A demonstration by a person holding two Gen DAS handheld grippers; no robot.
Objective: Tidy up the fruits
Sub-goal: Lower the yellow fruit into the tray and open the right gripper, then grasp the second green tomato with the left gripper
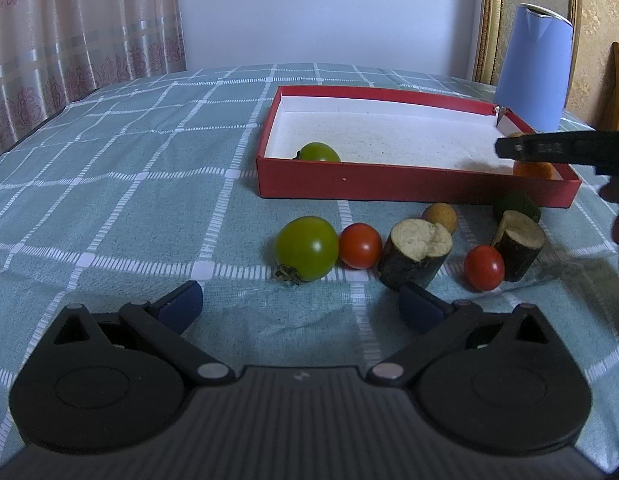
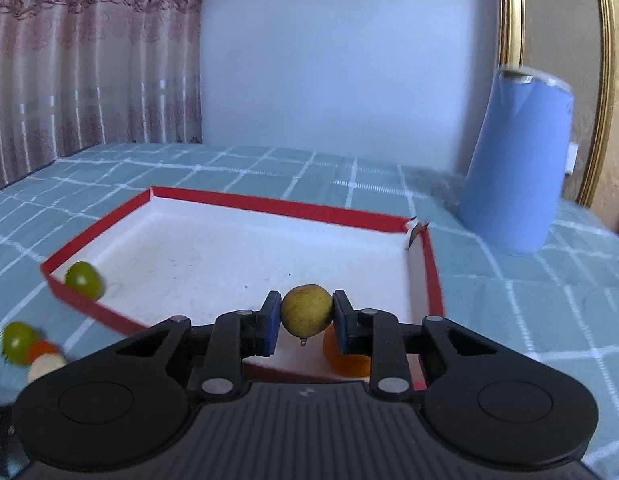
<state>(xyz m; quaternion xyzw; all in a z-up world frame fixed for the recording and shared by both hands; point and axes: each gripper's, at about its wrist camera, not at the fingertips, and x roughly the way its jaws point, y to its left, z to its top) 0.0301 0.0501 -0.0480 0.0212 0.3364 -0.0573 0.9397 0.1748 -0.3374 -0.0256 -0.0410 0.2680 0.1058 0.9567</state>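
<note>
In the right wrist view my right gripper (image 2: 306,316) is shut on a small yellow-brown round fruit (image 2: 306,314), held above the near right corner of the red box (image 2: 269,202). An orange (image 2: 345,360) lies in that corner beneath it, and a green tomato (image 2: 84,278) rests in the box's near left corner. My left gripper (image 1: 303,304) stands open, low over the cloth. Just beyond it lie a green tomato (image 1: 306,249), two red tomatoes (image 1: 360,245) (image 1: 484,268), two eggplant pieces (image 1: 415,254) (image 1: 518,249) and another yellow-brown fruit (image 1: 440,217).
A tall blue jug (image 1: 535,64) stands behind the box's far right corner. A dark green fruit (image 1: 516,204) lies against the box's front wall (image 1: 389,186). The right gripper (image 1: 505,148) shows side-on over the box's right end. Checked cloth covers the table; curtains hang at left.
</note>
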